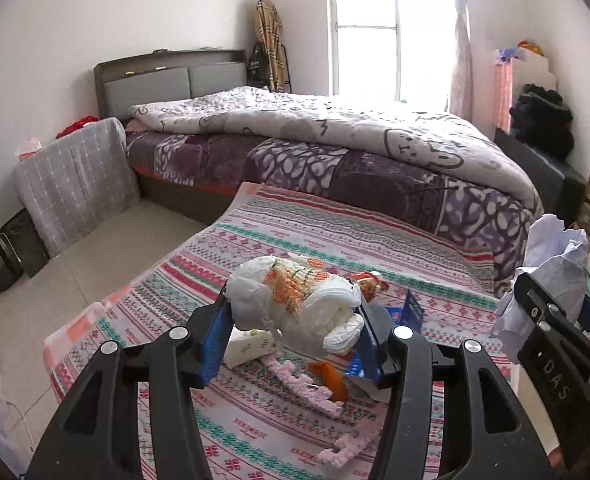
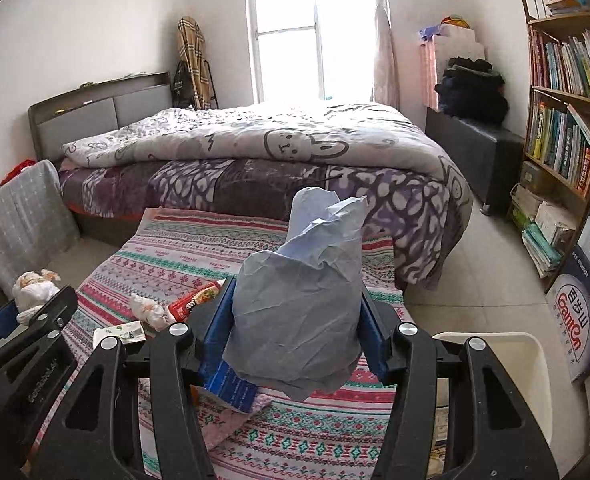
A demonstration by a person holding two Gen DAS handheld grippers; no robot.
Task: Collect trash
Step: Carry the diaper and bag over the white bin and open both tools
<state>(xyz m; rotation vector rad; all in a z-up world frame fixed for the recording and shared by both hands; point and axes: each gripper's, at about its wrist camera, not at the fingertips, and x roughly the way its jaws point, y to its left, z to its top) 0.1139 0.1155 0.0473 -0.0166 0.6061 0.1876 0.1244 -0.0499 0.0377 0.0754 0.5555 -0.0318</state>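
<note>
Both pieces of trash are already lifted above the patterned cloth (image 1: 335, 216), so the carrying step is in hand. The left tongs (image 1: 295, 320) grip a crumpled plastic bag (image 1: 295, 296) between the blue pads. The right tongs (image 2: 295, 320) grip a crumpled paper (image 2: 303, 312). Next, I judge, both must travel to the white bin (image 2: 535, 360), just right of the cloth, and release there.
</note>
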